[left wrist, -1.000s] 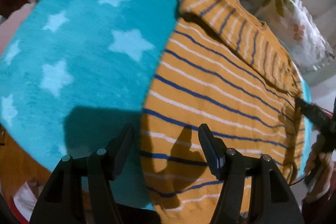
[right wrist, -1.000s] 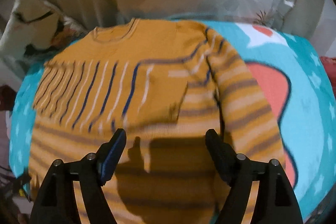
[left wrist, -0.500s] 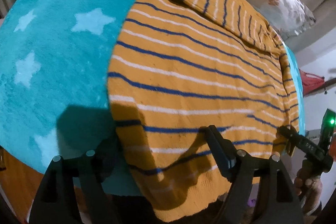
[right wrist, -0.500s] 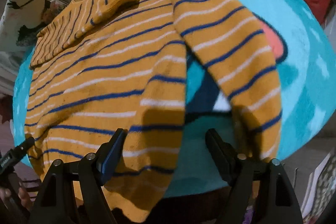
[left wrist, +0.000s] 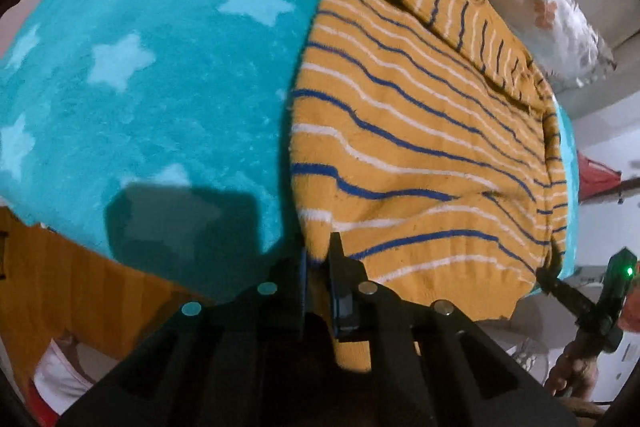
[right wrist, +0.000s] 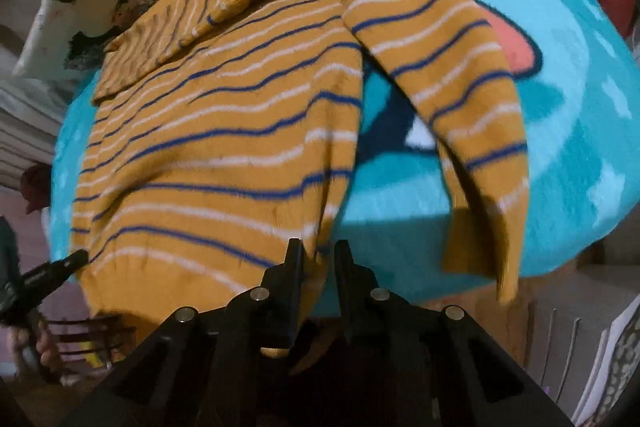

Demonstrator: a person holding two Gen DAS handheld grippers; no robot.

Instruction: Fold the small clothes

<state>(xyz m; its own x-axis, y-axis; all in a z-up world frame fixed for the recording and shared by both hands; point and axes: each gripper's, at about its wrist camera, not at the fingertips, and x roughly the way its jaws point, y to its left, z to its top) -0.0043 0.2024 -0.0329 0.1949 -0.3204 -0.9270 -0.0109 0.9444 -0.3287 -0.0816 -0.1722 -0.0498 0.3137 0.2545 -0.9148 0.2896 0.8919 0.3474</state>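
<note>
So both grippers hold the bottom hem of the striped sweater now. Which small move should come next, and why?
Probably lift both hem corners together and carry them forward toward the collar, folding the sweater in half. The left gripper and the right gripper each pinch a bottom corner, and the body lies flat on the teal blanket. One sleeve lies unfolded to the side, so keep the lift low.

The sweater [right wrist: 224, 131] is mustard yellow with thin blue and white stripes, lying on a turquoise blanket [left wrist: 160, 87] with pale stars.
</note>
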